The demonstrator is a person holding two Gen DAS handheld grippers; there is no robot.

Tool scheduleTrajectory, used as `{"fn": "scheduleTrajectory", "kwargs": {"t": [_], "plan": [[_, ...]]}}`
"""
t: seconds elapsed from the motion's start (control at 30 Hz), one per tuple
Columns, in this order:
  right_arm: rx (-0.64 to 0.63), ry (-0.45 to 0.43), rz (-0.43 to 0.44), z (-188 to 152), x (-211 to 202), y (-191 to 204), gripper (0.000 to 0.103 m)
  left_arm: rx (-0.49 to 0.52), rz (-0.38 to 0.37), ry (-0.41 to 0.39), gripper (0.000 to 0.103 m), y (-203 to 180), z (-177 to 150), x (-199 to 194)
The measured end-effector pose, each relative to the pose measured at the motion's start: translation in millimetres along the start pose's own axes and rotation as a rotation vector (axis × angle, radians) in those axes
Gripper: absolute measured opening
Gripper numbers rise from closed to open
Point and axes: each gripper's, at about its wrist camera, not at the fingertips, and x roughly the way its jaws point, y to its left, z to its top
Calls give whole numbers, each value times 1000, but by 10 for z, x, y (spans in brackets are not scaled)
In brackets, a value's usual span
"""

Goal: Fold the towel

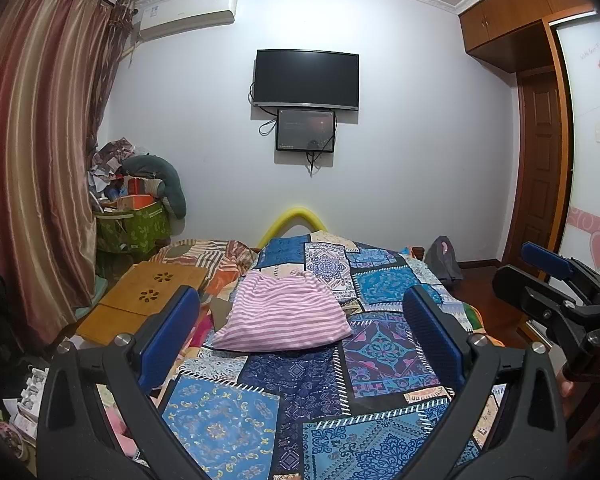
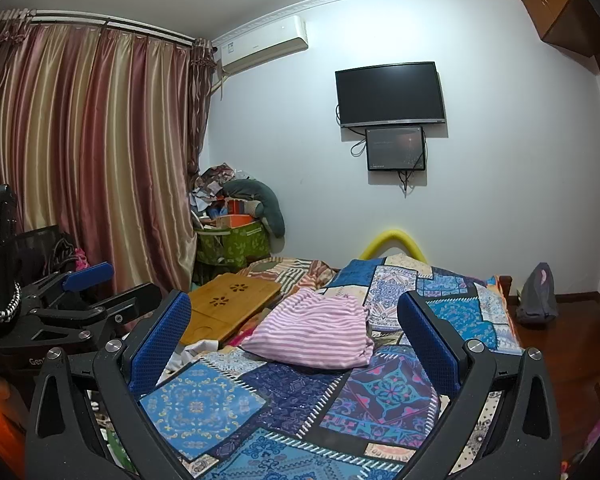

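A pink-and-white striped towel lies bunched on the blue patchwork bedspread, a little past both grippers. In the right wrist view the towel sits between the fingers' line of sight, rumpled at its far edge. My left gripper is open, held above the bed short of the towel, with nothing between its blue pads. My right gripper is likewise open and empty. The right gripper shows at the right edge of the left wrist view; the left gripper shows at the left of the right wrist view.
A bamboo lap desk lies on the bed left of the towel. A cluttered green bin stands in the corner by striped curtains. A TV hangs on the far wall. A wardrobe and wooden floor are at right.
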Motion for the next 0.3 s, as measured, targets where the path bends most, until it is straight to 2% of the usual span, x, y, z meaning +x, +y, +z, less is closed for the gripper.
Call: {"fn": "scheduleTrajectory", "kwargs": {"t": [0.3], "plan": [[8, 1, 1, 3, 0, -12, 103, 1, -9, 2, 103, -40, 22, 20]]}}
